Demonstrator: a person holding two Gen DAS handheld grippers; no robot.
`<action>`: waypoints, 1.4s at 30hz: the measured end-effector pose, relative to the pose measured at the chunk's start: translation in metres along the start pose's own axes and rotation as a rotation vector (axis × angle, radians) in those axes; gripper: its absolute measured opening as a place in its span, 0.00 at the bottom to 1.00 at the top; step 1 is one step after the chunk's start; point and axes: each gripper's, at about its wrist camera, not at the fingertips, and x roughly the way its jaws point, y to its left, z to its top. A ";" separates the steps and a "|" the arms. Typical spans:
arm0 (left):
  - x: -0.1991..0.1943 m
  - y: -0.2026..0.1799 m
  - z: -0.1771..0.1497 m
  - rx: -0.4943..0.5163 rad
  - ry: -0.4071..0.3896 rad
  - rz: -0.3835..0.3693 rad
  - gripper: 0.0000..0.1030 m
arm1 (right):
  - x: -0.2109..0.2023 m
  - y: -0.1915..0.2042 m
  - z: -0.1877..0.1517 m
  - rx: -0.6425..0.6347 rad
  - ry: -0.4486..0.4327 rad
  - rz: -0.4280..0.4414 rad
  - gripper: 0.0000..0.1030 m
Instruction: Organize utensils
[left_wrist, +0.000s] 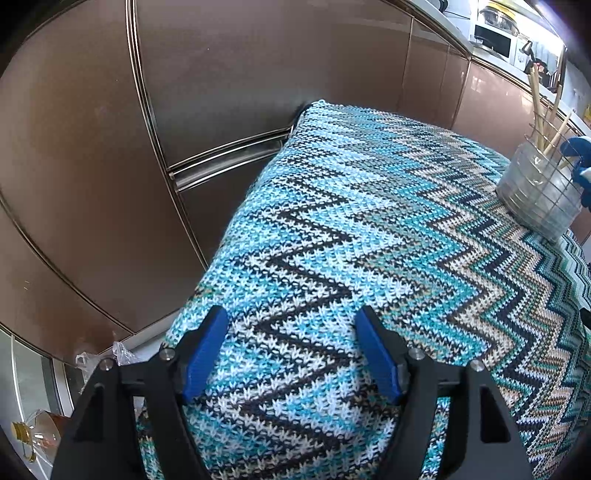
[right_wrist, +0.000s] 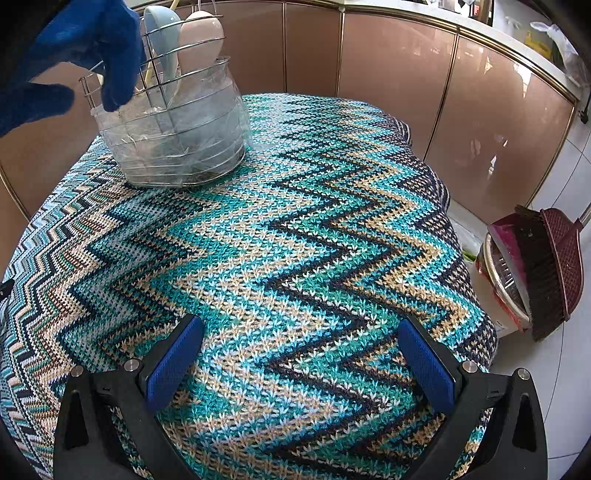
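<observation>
- The left gripper (left_wrist: 291, 354) has its jaws spread wide with nothing between them, hanging over the desk (left_wrist: 369, 221) and its blue-and-white zigzag knitted cover
- The right gripper (right_wrist: 301, 363) also has its jaws spread apart and empty, above the same cover (right_wrist: 295, 240), here teal, tan and black
- The wire utensil holder (right_wrist: 173, 136) with a clear plastic liner stands upright on the far left part of the desk in the right wrist view; in the left wrist view it sits at the far right edge (left_wrist: 539, 192)
- Inside it stand a pale blue spoon (right_wrist: 162, 33) and a pinkish spoon (right_wrist: 201, 37), bowls up; wooden chopsticks (left_wrist: 539, 110) lean out of it
- A blue-gloved hand (right_wrist: 92, 48) is at the holder's rim, fingers over the wire
- Brown glossy cabinet doors (left_wrist: 221, 74) stand behind the desk
- A maroon dustpan and brush (right_wrist: 546, 269) lean on the white floor, right of the desk
</observation>
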 end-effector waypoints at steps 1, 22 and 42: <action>0.000 -0.001 0.000 0.001 0.000 0.002 0.68 | 0.000 0.000 0.000 0.000 0.000 0.000 1.00; 0.001 0.000 -0.001 -0.001 0.000 -0.006 0.69 | 0.000 0.001 0.000 -0.001 0.000 -0.001 1.00; 0.002 0.003 -0.001 0.002 0.002 -0.001 0.70 | 0.000 0.002 0.001 -0.002 0.001 -0.002 1.00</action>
